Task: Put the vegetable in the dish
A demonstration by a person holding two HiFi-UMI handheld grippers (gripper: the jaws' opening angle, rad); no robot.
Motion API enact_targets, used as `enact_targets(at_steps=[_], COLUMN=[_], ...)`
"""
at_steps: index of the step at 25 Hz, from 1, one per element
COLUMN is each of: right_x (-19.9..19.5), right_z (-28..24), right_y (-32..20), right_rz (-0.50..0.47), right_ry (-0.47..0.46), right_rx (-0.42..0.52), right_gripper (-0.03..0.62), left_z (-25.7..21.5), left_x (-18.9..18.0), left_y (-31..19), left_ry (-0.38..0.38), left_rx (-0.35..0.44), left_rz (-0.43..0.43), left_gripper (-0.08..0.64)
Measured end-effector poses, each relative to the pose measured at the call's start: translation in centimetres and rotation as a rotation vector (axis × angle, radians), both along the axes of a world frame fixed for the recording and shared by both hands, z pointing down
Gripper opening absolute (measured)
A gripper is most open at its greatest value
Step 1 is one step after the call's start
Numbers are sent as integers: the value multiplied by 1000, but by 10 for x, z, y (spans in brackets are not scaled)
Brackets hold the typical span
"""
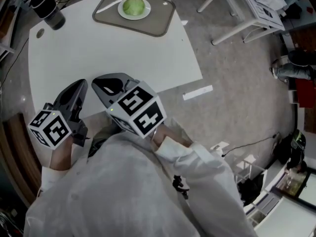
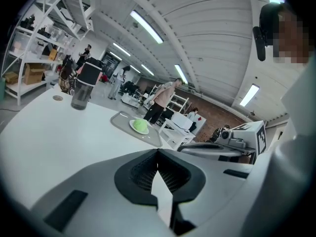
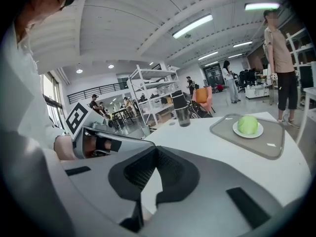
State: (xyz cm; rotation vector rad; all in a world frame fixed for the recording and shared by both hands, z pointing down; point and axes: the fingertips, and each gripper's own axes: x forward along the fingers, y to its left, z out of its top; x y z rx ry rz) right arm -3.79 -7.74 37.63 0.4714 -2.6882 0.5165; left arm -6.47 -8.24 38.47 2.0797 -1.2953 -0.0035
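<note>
A green round cabbage [image 1: 134,6] rests on a small white dish [image 1: 121,12] that sits on a grey tray [image 1: 159,22] at the far side of the white table [image 1: 98,53]. The cabbage [image 2: 140,126] [image 3: 247,125] also shows in both gripper views, far ahead of the jaws. My left gripper [image 1: 80,84] and right gripper [image 1: 104,84] hover side by side over the table's near edge, close to my body. Both are shut with nothing between them, as the left gripper [image 2: 158,153] and right gripper [image 3: 157,150] show in their own views.
A dark tumbler [image 1: 49,11] stands at the table's far left corner, with a small round disc [image 1: 39,33] beside it. White frames [image 1: 247,9] and a white strip [image 1: 197,92] lie on the floor to the right. People stand in the background [image 3: 279,58].
</note>
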Motion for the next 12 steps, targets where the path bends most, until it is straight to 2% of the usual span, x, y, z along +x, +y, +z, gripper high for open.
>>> enact_targets(at_steps=[6, 12], right_x=[7, 7], right_z=[-7, -7], right_y=[-13, -15], right_rz=[48, 51], right_ry=[-8, -4], right_rx=[15, -2], right_gripper=[12, 12], left_z=[-3, -2], left_x=[-1, -1], left_y=[1, 3], left_ry=[7, 12], left_rx=[-1, -1], left_rz=[5, 19], left_gripper=[8, 8])
